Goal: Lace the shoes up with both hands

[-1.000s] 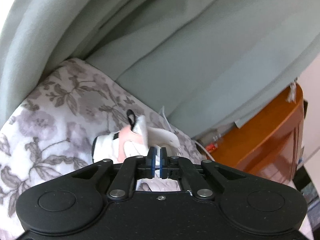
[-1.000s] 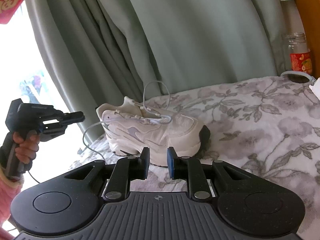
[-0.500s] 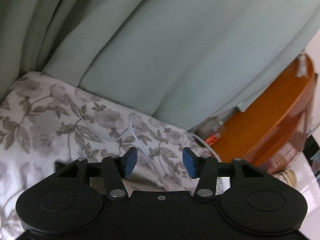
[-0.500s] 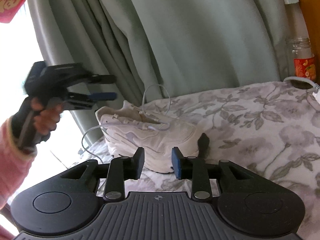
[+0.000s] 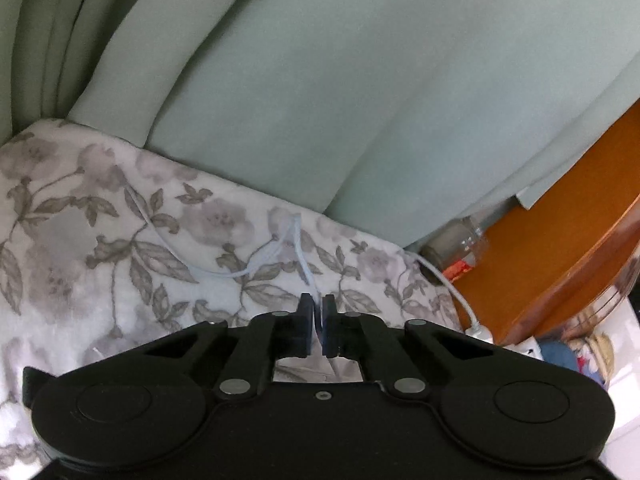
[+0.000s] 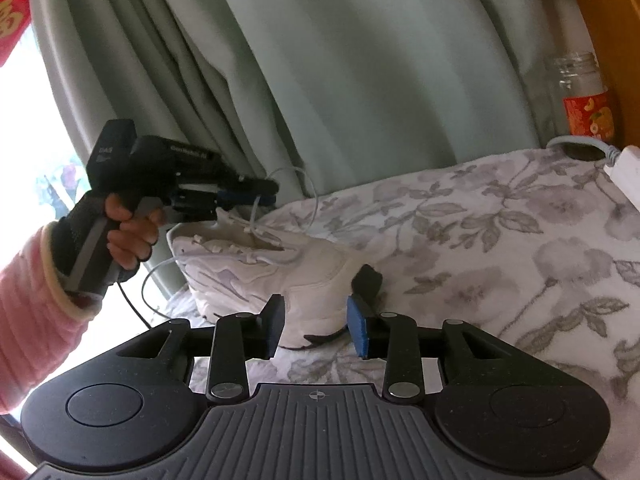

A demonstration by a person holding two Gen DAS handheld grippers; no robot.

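Two grippers, two different states. My left gripper (image 5: 317, 312) was spread wide half a second ago; now its blue pads have come together on a thin white shoelace (image 5: 298, 240), which runs out from between them and loops across the grey floral bedspread (image 5: 72, 248) ahead. From the right wrist view I see the same left gripper (image 6: 256, 194) held up above the shoe's collar, with the lace rising from the eyelets into its tip. I judge that one lace end is now secured and can be drawn taut or led to the next eyelet.

My right gripper (image 6: 316, 326) hangs with its jaws apart and nothing between them, low over the near side of the bedspread (image 6: 520, 280), just short of the shoe. The cream-white chunky sneaker (image 6: 280, 268) lies close to the left edge of the bed, its black heel tab nearest my right fingers, toe pointing away to the left. A second lace end loops upward behind the tongue; I would take that one next with the right.

Further off, a clear glass jar with a red label (image 6: 584, 108) stands at the far right corner beside a white power strip and grey cable (image 6: 624, 172). Pale green curtains (image 6: 360, 80) hang close behind the shoe, and a loose loop could brush them. An orange wooden cabinet (image 5: 568, 264) sits past the bed.
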